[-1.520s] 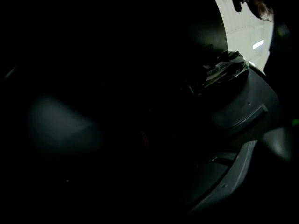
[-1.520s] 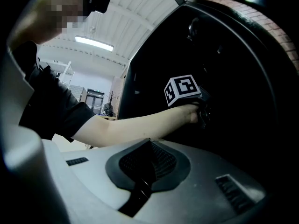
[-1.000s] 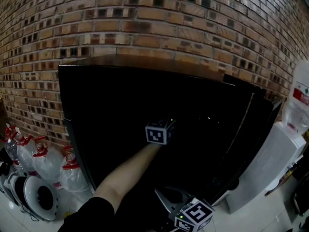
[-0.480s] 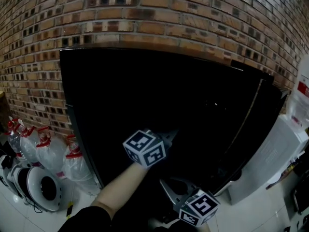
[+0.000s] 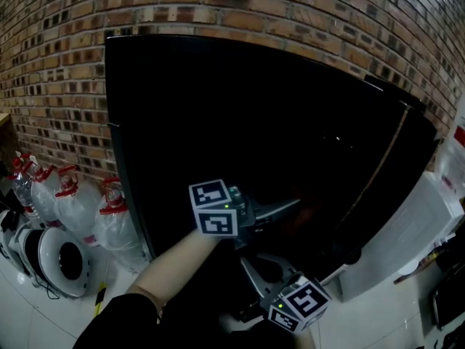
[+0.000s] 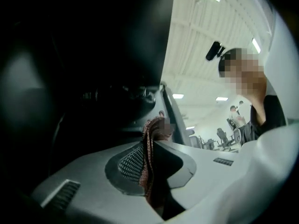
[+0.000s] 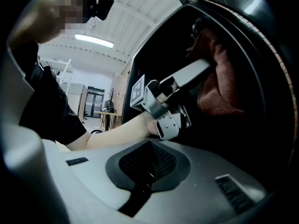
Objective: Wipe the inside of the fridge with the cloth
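The left gripper pinches a reddish-brown, coarse-woven cloth between its ribbed pads. The bunched fabric hangs inside the dark cavity of the glossy black fridge. Nearer and to the right, the right gripper is clenched on nothing.

My left gripper: marker cube uppermost, jaws towards the black fridge. My right gripper: just below it. Left of both: red-capped water jugs, round white fan. Beyond: brick wall.
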`<state>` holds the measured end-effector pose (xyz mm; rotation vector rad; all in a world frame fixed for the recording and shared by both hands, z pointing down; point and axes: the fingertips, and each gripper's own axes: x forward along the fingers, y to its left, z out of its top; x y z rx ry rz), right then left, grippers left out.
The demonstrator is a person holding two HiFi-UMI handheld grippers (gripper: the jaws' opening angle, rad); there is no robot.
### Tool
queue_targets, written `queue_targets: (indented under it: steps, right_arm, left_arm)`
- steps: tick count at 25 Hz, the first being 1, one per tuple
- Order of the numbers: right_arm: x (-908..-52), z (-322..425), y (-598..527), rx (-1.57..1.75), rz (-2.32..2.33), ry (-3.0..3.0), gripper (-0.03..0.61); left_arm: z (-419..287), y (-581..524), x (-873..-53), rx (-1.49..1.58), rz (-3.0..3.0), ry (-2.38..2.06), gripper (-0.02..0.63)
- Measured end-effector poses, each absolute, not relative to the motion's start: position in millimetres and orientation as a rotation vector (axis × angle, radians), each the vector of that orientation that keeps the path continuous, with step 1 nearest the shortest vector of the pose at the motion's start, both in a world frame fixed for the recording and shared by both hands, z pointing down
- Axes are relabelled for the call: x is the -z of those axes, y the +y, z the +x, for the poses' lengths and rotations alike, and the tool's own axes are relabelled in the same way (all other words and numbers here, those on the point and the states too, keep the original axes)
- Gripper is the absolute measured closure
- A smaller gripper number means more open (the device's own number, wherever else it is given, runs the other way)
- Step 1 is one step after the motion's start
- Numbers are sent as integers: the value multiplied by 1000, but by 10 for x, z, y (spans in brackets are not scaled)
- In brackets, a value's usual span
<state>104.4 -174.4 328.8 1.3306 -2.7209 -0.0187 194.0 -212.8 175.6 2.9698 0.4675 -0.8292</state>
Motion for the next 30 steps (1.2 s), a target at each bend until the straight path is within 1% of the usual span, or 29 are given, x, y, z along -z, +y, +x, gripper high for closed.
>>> queue_targets:
  steps: [3,12,21,30]
  right_arm:
    - [-3291,1051,-1736,18,1332,-2722,575]
    - [-3290,1129,-1778,9,1349,-2726,575]
    - [-3271,1177,-1789,18,1373,-2724,575]
    - [-3253,1177,-1804,26,1389,-2693,575]
  left_arm:
    - [2062,-2178,-1775,810,3002,415,565]
    - [2193,-2589,-1822,856,3070,51,566]
    - [2276,-3025,-1875,939,3066,-87,566]
    - [2384,-3465,-1912,890,3114,-380,566]
